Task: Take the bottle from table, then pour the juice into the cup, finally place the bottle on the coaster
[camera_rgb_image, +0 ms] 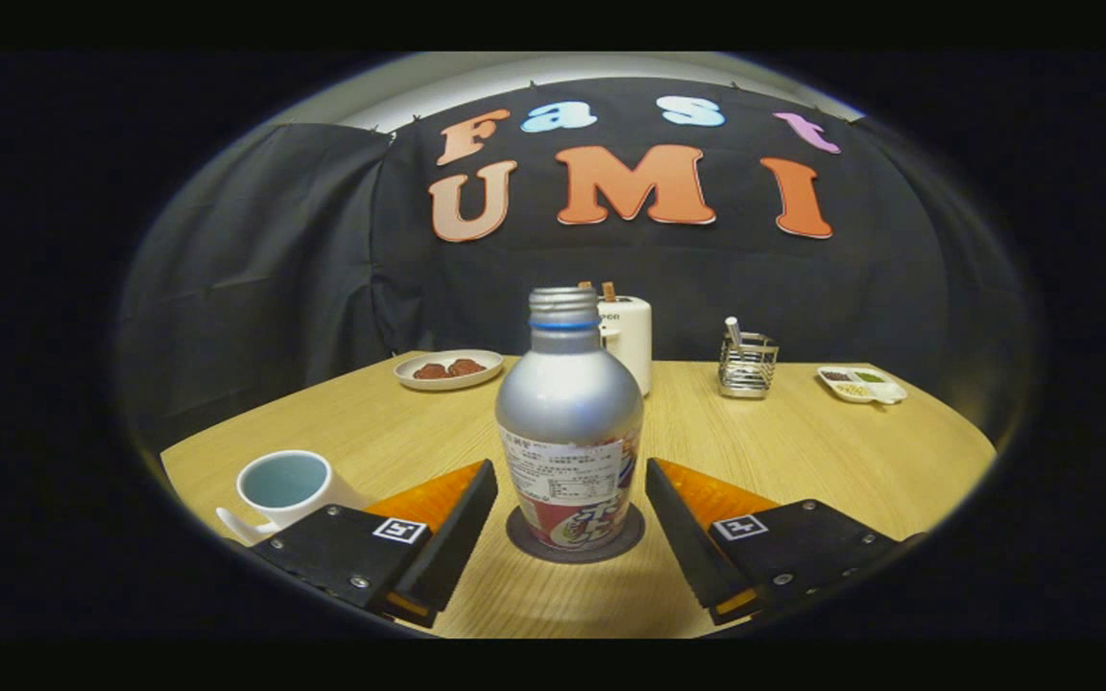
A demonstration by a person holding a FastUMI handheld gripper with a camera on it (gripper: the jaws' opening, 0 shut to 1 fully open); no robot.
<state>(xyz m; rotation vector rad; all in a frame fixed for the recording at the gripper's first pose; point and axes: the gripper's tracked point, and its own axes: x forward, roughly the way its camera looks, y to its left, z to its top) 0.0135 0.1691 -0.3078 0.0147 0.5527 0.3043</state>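
Observation:
A silver metal bottle (569, 422) with a threaded neck, a blue ring and a printed label stands upright on a dark round coaster (575, 542) on the wooden table (803, 451). My gripper (572, 499) is open, one finger on each side of the bottle's lower half, with a gap between each finger and the bottle. A white cup (286, 488) with a pale blue inside and a handle sits to the left, just beyond the left finger.
Along the table's far side stand a plate of brown food (447, 369), a white container (628, 341) behind the bottle, a wire holder (747, 365) and a small divided dish (862, 383). Black cloth walls close the booth behind.

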